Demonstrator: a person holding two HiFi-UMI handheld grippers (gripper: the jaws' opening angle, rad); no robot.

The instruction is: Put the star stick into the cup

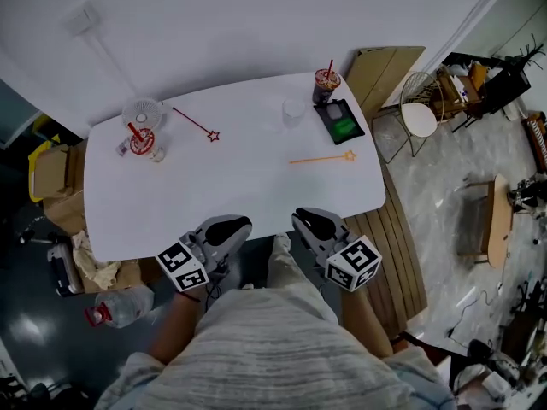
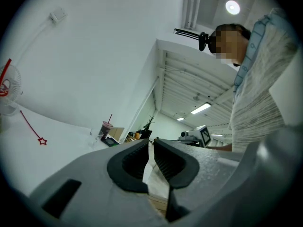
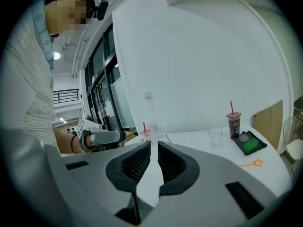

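Two star sticks lie on the white table [image 1: 239, 190]. The red star stick [image 1: 193, 123] is at the back left, and the orange star stick [image 1: 323, 157] at the right. A clear cup [image 1: 293, 111] stands empty at the back, also visible in the right gripper view [image 3: 215, 137]. My left gripper [image 1: 229, 225] and right gripper [image 1: 309, 222] hover side by side at the table's near edge, far from the sticks. On each, the jaws stand almost together with only a narrow slit and nothing between them [image 2: 151, 141] [image 3: 154, 143].
A drink cup with a red straw [image 1: 326, 82] and a dark tray [image 1: 340, 120] holding a green item sit at the back right. A small fan [image 1: 142, 112] and a red cup [image 1: 141, 141] stand at the back left. Boxes and a chair [image 1: 418, 118] flank the table.
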